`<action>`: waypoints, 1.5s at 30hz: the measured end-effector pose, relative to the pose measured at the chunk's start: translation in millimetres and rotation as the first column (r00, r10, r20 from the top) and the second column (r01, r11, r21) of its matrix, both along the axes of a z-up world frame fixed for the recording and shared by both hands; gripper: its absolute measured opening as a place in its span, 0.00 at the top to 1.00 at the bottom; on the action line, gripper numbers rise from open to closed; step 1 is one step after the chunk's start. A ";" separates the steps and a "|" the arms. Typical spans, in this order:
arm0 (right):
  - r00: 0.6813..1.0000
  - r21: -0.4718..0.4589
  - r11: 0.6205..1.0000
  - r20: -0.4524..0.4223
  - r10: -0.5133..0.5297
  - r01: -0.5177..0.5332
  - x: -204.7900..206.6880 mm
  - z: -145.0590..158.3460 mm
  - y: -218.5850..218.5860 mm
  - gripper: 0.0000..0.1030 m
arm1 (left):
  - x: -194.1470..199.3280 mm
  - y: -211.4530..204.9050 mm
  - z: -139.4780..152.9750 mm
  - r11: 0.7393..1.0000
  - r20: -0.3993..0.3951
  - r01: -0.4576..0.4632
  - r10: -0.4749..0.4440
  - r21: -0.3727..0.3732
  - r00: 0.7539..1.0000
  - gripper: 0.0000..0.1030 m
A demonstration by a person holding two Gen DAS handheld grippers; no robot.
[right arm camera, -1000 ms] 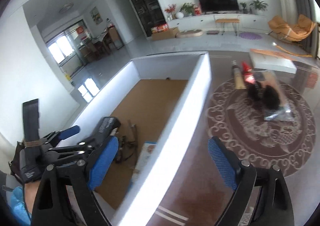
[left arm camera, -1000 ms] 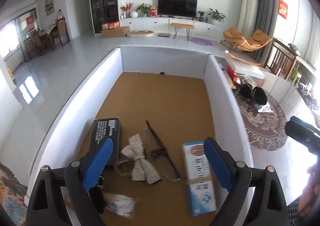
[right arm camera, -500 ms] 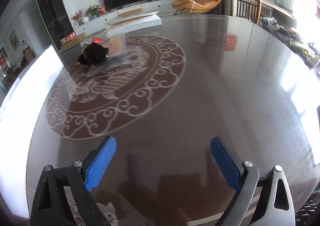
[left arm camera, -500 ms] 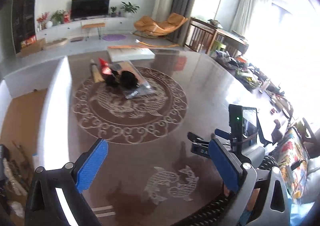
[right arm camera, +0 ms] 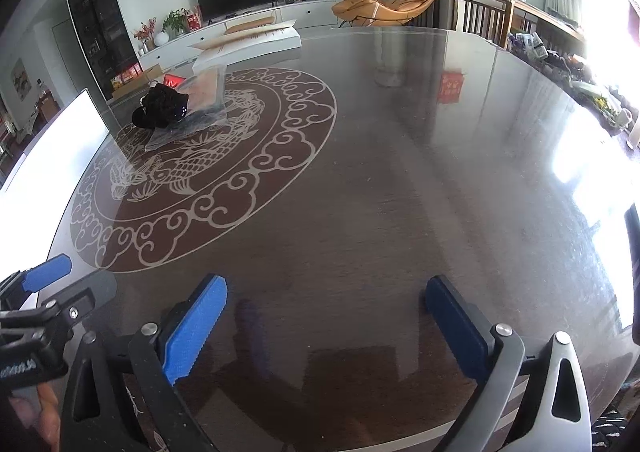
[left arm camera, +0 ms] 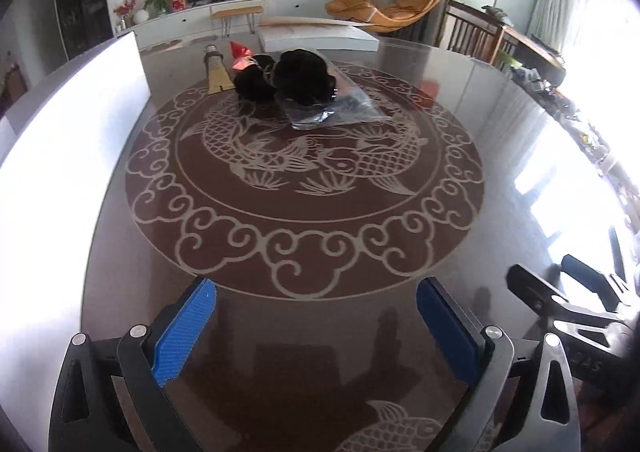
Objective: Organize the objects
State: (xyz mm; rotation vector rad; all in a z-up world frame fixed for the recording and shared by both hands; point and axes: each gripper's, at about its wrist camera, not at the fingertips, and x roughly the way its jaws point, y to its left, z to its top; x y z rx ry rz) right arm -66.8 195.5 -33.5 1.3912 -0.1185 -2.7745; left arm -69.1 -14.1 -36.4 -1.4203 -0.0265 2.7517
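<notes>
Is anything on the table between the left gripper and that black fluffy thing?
No. Only bare table with the fish pattern lies between the open left gripper and the black fluffy thing.

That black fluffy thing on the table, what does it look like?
The black fluffy thing is a soft, furry-looking bundle of two rounded lumps with small shiny studs. It lies on a crinkled clear plastic bag at the far edge of the table's fish pattern, beside a yellowish tube and something red. No gripper touches it.

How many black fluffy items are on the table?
2. One black fluffy item lies next to the yellowish object; the other lies right of it on the clear plastic bag. They touch; more could be hidden underneath.
</notes>
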 end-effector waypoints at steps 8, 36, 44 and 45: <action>1.000 0.065 0.998 0.021 0.008 -0.010 -0.6 -2.8 -9.4 0.00 | -10.8 -4.7 -10.9 0.999 0.019 0.023 -0.023 -0.029 1.000 0.01; 1.000 0.094 0.996 0.028 0.006 -0.009 0.5 -3.7 -12.3 0.00 | -13.9 -4.1 -10.2 0.998 0.030 0.050 -0.048 -0.037 0.998 0.00; 1.000 0.094 0.996 0.028 0.006 -0.009 0.4 -3.8 -12.2 0.00 | -101.1 -39.8 40.9 0.965 -0.016 -0.125 0.132 0.229 0.991 0.00; 1.000 0.094 0.996 0.029 0.006 -0.009 0.5 -3.8 -12.2 0.00 | -118.9 -44.0 43.4 0.958 -0.019 -0.156 0.165 0.239 0.986 0.00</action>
